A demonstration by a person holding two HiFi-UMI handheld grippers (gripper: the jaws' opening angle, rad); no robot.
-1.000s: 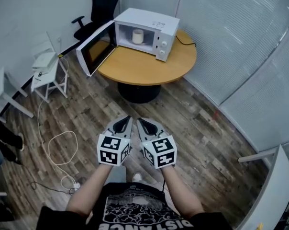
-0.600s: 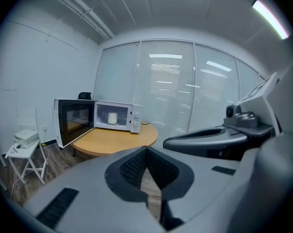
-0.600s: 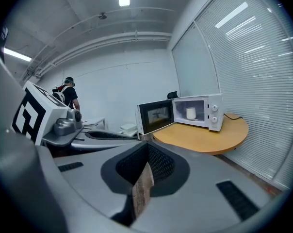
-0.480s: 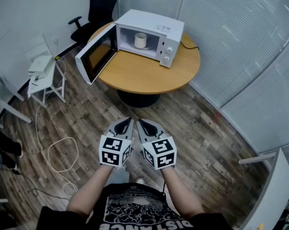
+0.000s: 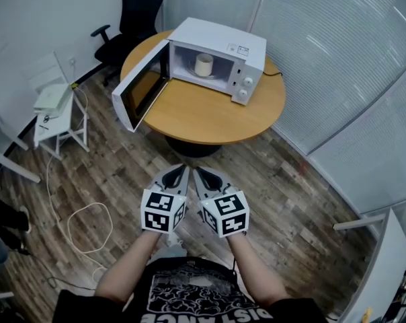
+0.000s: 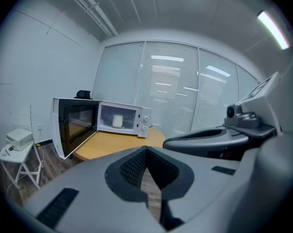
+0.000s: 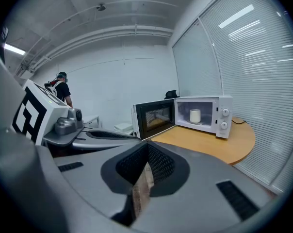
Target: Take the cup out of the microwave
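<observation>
A white cup (image 5: 204, 64) stands inside the white microwave (image 5: 240, 42), whose door (image 5: 141, 87) hangs wide open to the left. The microwave sits on a round wooden table (image 5: 210, 116). My left gripper (image 5: 177, 174) and right gripper (image 5: 201, 175) are side by side over the wooden floor, well short of the table and pointing at it. Both are shut with nothing in them. The left gripper view shows the cup (image 6: 117, 121) far ahead beyond shut jaws (image 6: 146, 150). In the right gripper view the cup (image 7: 195, 115) also stands far off past the shut jaws (image 7: 147, 148).
A black office chair (image 5: 139, 12) stands behind the table. A small white stand (image 5: 55, 106) is at the left, with a loose cable (image 5: 82, 214) on the floor near it. Blinds (image 5: 337, 79) line the right wall. A person (image 7: 61, 87) stands far off.
Both grippers and the head have moved toward the table; the microwave and cup appear nearer and lower in the head view. Both grippers stay shut.
</observation>
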